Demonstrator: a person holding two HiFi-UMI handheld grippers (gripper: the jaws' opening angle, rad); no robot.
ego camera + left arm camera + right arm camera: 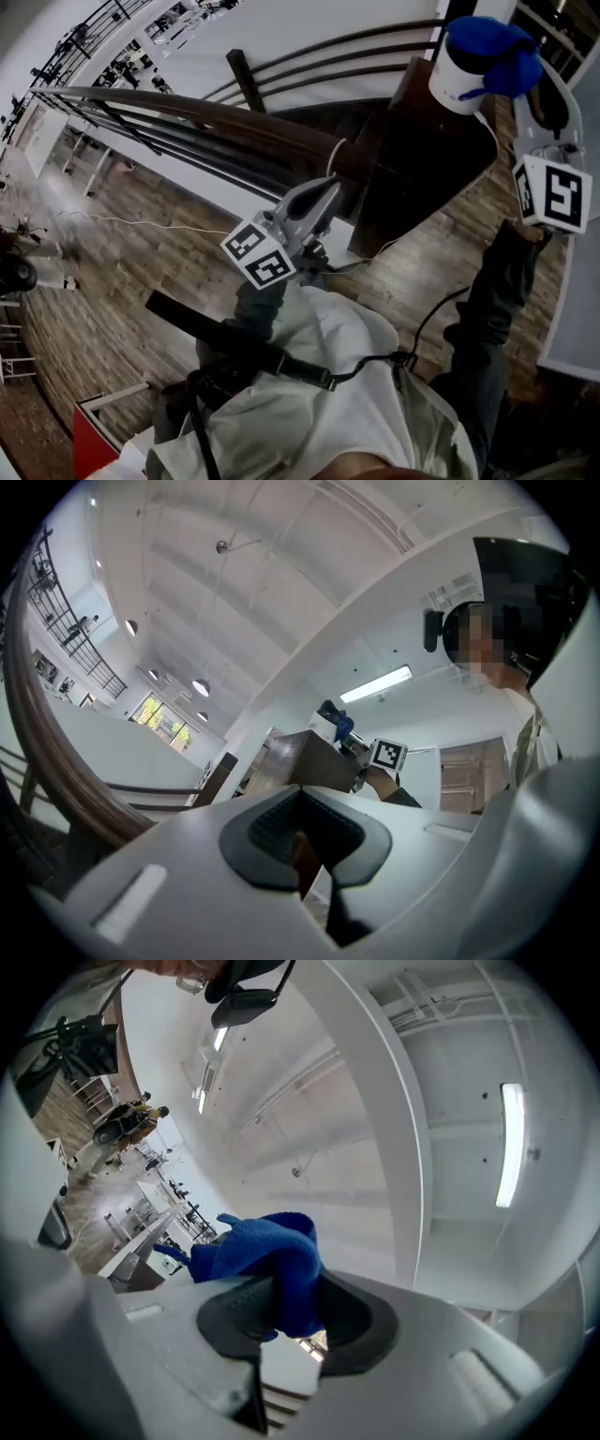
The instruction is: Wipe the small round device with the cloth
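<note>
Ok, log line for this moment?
right tongs shut on blue cloth | cloth on top of white round device | left tongs shut, empty, away from device

In the head view the blue cloth covered the top of the white round device and the front end of the right gripper. From the left gripper view that device was too small to make out, half behind the cloth.

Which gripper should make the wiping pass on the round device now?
Right. The right gripper is shut on the blue cloth, which sits at the top of the white round device on the dark post. The left gripper is shut, empty and lower, by the handrail.
</note>
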